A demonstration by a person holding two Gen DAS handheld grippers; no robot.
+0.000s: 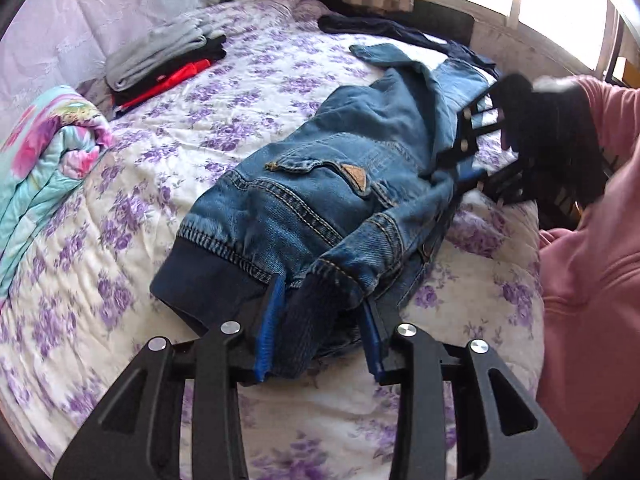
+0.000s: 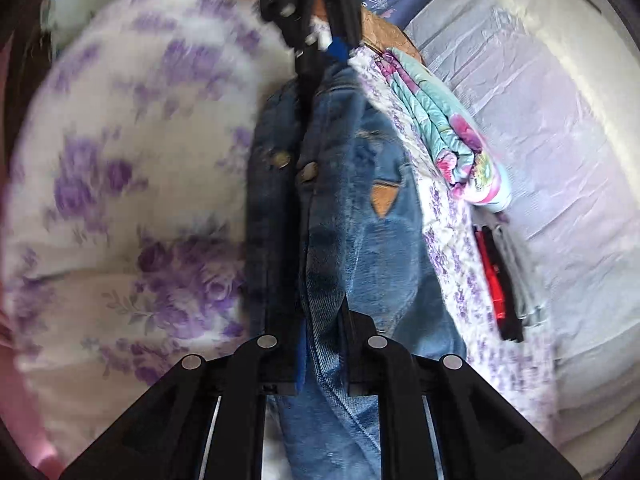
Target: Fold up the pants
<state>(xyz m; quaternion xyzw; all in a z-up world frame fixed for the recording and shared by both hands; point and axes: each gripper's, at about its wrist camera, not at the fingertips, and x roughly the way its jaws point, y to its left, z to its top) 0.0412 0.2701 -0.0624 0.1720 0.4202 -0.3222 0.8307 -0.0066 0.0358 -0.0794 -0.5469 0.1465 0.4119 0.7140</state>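
Blue jeans [image 1: 340,160] with a dark ribbed waistband and a tan triangular pocket patch lie bunched across the purple-flowered quilt [image 1: 180,120]. My left gripper [image 1: 322,328] is shut on the waistband end, with denim filling the gap between its blue pads. At the right, my right gripper [image 1: 460,164] is shut on another part of the jeans. In the right wrist view the jeans [image 2: 360,220] stretch away from my right gripper [image 2: 324,344], which clamps a fold of denim. The left gripper [image 2: 320,40] shows blurred at the far end.
A stack of folded grey, black and red clothes [image 1: 160,60] sits at the back left. A rolled turquoise and pink floral blanket [image 1: 44,152] lies at the left edge. A dark garment [image 1: 384,28] lies near the window. A person's pink sleeve [image 1: 592,260] fills the right side.
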